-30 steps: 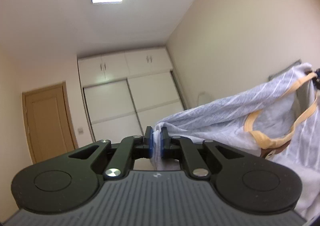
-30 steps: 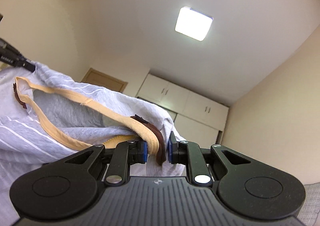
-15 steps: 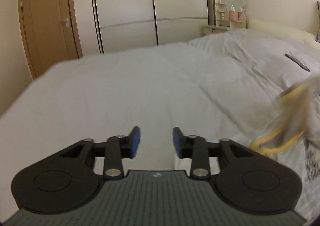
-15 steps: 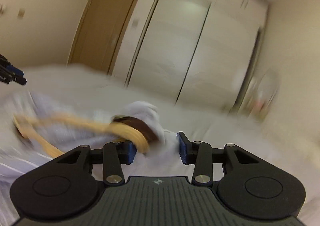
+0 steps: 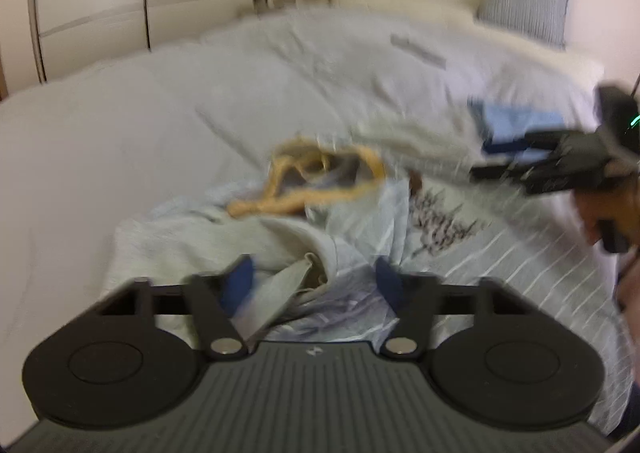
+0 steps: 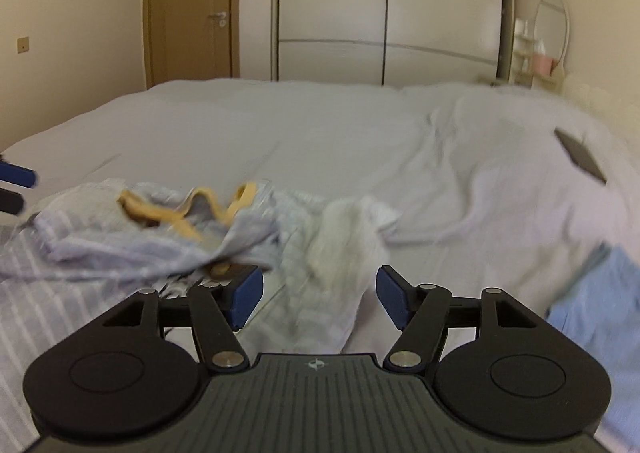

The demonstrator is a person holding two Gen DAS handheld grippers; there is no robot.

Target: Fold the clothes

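Both grippers, left (image 5: 314, 285) and right (image 6: 320, 295), hang with jaws apart and pressing on nothing over the striped shirt (image 5: 500, 253), which lies rumpled on the bed (image 6: 280, 125), apparently dropped for flattening before folding.

Soft striped cloth shirt (image 5: 500, 253), rumpled
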